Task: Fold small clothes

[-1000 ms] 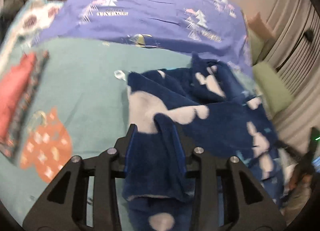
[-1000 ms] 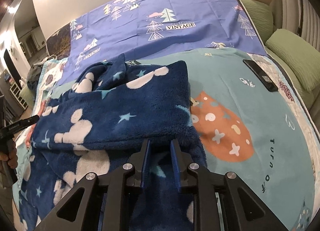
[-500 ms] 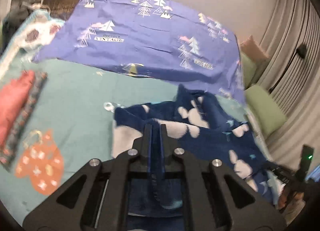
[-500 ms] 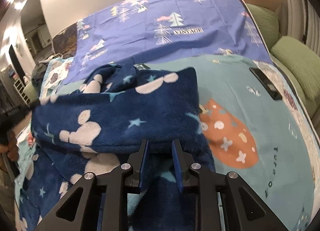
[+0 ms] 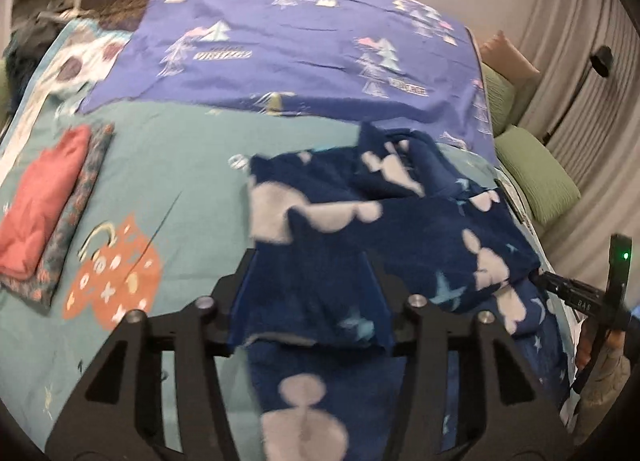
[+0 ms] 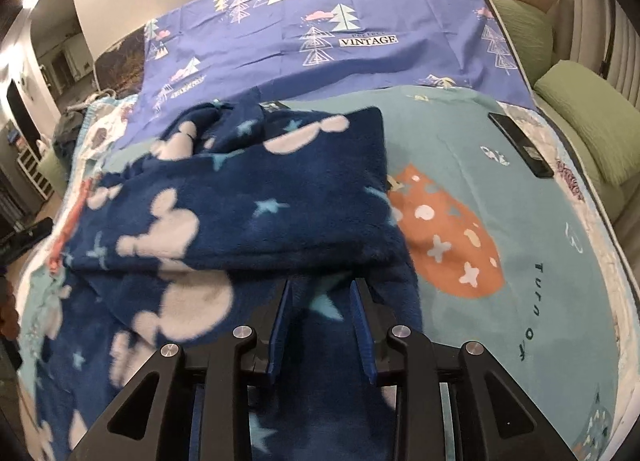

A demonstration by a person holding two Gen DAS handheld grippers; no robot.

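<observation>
The blue fuzzy pajamas (image 6: 248, 197) with white mouse shapes lie on the teal bedspread (image 6: 520, 189), with one part folded over the rest.

The left gripper (image 5: 308, 285) has just been opening. Its fingers (image 5: 244, 293) are now wide apart, with a flap of the pajamas between them. I cannot tell if the pads press on it. If the cloth clings to a finger when the hand pulls away, I think the fold can come undone.

The right gripper (image 6: 322, 317) has just been opening too. Its fingers (image 6: 280, 325) are a little way apart over the lower blue part, not squeezing it. If both let go while the top part is not flat, it may slide off crooked.

A neat red folded stack (image 5: 44, 201) sits well apart.
</observation>
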